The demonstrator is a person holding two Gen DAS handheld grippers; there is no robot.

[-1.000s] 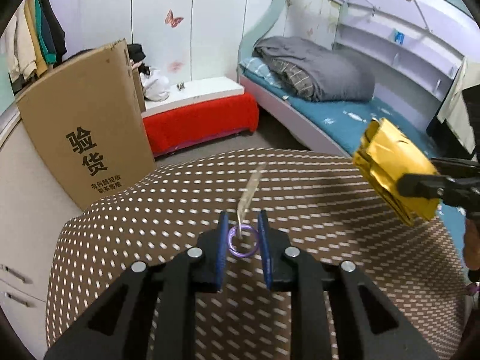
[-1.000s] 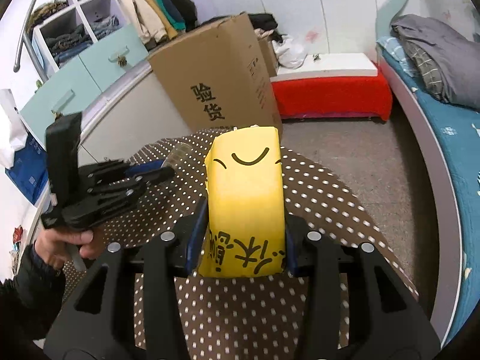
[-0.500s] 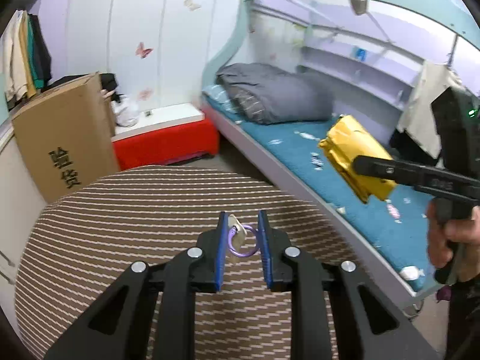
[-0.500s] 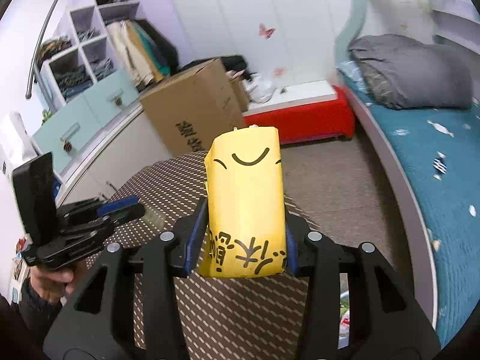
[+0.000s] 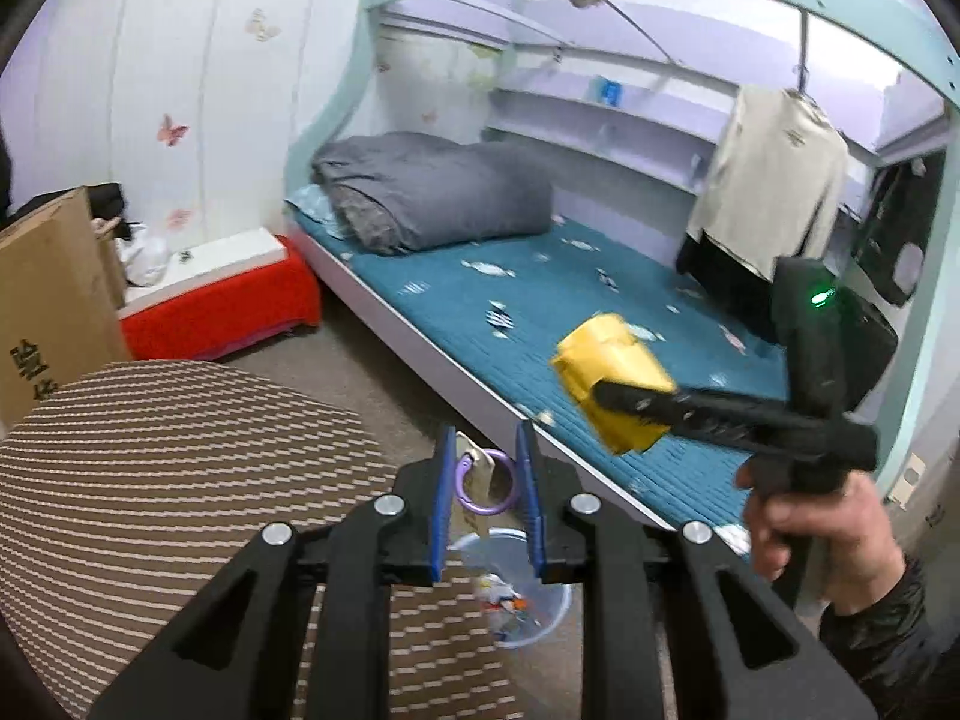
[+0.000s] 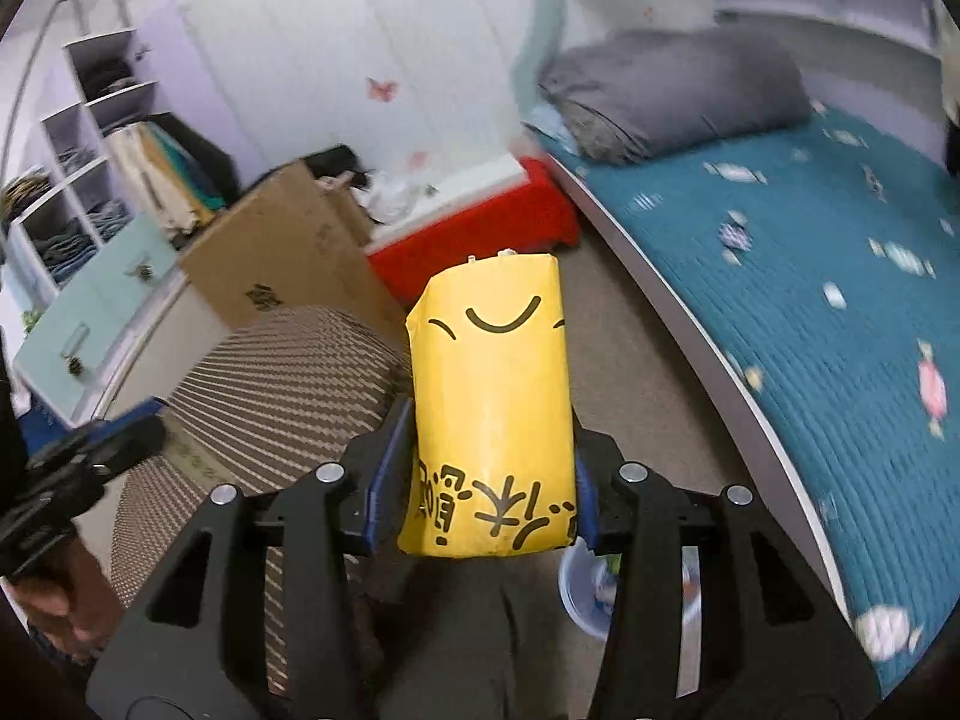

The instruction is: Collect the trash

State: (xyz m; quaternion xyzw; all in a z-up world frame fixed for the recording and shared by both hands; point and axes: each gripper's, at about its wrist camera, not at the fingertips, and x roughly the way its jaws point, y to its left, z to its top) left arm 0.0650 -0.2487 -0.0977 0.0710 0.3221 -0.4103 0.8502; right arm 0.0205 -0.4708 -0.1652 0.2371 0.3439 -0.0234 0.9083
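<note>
Teal quilted bed (image 5: pixel 600 300) fills the 1 to 3 o'clock part of the left wrist view, a grey duvet (image 5: pixel 432 198) rolled at its head. Brown dotted worktop (image 5: pixel 180 480) lies at 8 o'clock there, and a cardboard box (image 6: pixel 282 264) stands beyond it at 10 o'clock in the right wrist view, beside a red bench (image 6: pixel 474 234). On the floor between worktop and bed sits a pale bin (image 5: pixel 528 588) with scraps inside, just below the left tongs (image 5: pixel 485 474); it also shows at 5 o'clock under the right tongs (image 6: pixel 489 474). Those right tongs are clamped on a yellow packet (image 6: pixel 492 402) held upright in the air off the worktop edge. Left tongs pinch a purple ring (image 5: pixel 489 480) with a paper tag (image 5: pixel 474 474), held above the bin.
</note>
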